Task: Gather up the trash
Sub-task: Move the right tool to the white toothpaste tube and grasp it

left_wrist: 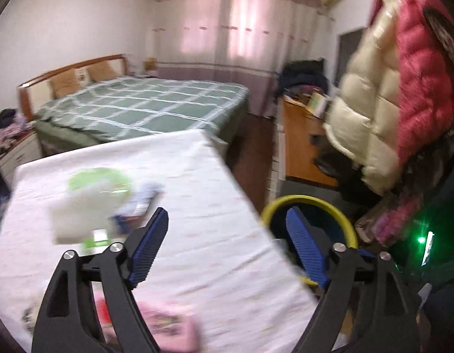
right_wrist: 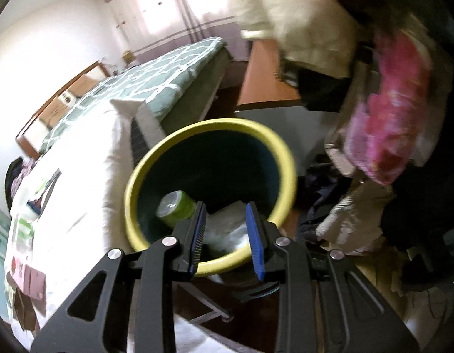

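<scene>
Over yellow-rimmed bin (right_wrist: 156, 158), right gripper (right_wrist: 227, 235) empty

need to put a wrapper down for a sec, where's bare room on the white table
Free: the white table is bare from its middle to the edge nearest the yellow-rimmed bin. Crowded: the green-and-white packets on the far side and the pink packet at the near edge.

My left gripper (left_wrist: 227, 244) has black arms with long cut-out slots, a round silver screw at each joint, and blue ribbed pads (left_wrist: 147, 247) on the fingers. My right gripper (right_wrist: 227, 235) is built the same: black slotted arms, four silver screws across the linkage, blue pads (right_wrist: 255, 241) with fine ridges, seen edge-on. Both look matte, both blurred.
</scene>
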Demonstrator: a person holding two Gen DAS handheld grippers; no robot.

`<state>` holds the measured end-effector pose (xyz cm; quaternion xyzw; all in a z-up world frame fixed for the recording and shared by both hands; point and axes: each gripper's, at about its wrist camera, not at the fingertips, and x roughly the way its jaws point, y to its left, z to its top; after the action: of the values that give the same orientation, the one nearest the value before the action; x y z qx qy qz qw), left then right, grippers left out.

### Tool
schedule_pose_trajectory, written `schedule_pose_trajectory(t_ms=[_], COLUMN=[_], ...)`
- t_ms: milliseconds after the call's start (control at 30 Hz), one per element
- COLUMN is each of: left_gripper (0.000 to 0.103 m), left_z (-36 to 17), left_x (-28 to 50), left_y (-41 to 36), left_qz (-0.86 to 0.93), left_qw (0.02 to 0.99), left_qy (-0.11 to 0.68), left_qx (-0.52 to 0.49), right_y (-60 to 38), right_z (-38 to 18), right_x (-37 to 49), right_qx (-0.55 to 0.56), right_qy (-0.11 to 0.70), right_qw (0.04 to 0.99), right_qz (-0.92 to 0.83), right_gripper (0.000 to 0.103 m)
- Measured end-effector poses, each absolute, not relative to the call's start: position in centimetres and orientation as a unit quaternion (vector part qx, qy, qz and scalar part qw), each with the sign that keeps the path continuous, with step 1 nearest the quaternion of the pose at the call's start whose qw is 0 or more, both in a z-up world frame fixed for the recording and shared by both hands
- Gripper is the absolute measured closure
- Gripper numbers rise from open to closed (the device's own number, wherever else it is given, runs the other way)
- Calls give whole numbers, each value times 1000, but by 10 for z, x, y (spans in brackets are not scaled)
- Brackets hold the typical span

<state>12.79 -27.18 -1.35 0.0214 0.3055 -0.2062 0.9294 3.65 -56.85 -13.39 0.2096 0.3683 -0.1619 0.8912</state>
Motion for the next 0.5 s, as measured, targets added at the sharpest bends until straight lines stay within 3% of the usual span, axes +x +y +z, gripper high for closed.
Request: schedule_pose_trajectory(t_ms=[167, 500], left_gripper=[14, 13], left_z=[-10, -17], left_x=[121, 110], left_y=[-182, -39], left_qz=[-110, 10], left_qw=[948, 958], left_qy=[298, 284], left_qx=[4, -48], right_y=[-522, -405], right_z=[-128, -101], right_x=[58, 113], right_qx=[182, 109], right_qy=[381, 391], right_qw=[900, 914], right_qz=[-112, 1], right_gripper=[76, 73])
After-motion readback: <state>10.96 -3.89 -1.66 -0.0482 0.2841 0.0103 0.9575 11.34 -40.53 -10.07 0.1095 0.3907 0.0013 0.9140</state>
